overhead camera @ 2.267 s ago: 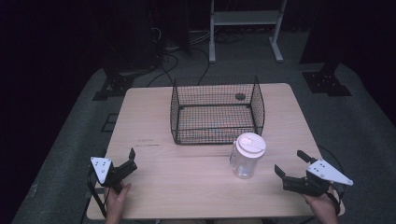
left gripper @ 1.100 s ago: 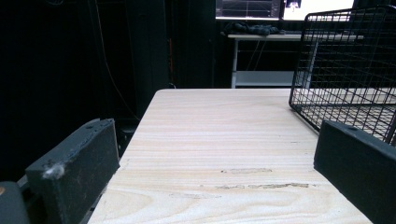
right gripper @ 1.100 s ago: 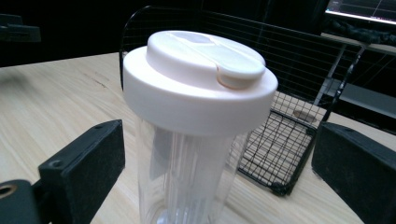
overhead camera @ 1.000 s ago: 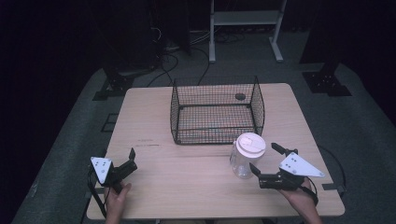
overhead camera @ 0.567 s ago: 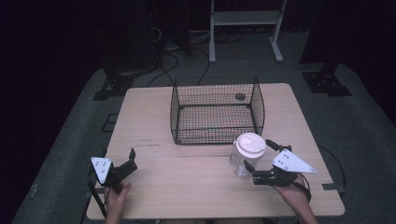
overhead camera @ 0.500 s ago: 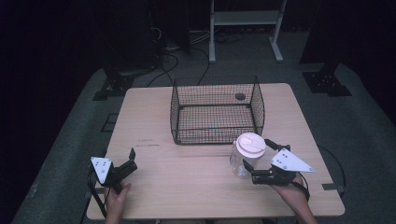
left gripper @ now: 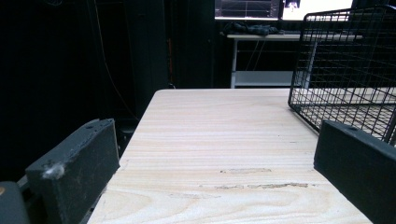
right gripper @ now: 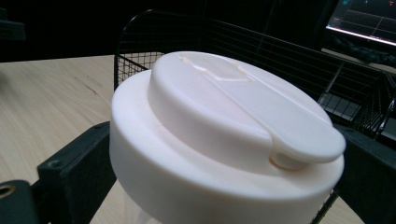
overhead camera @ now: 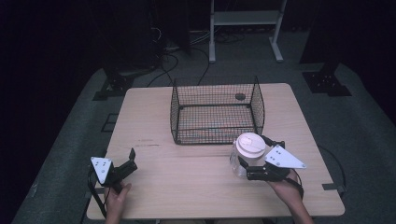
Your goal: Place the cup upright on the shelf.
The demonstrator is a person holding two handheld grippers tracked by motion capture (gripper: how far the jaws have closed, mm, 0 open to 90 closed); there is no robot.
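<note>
We are bracketing the jar (overhead camera: 243,156) with the right gripper (overhead camera: 255,156), contact hidden by its lid (right gripper: 233,121); left gripper (overhead camera: 130,161) is gaping.

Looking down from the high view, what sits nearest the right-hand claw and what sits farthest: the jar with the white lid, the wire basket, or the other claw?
1. Jar with the white lid: between the right claw's jaws, at the table's right front.
2. Wire basket: just behind the jar, mid-table.
3. Left claw: across the table, at the front left corner.
</note>
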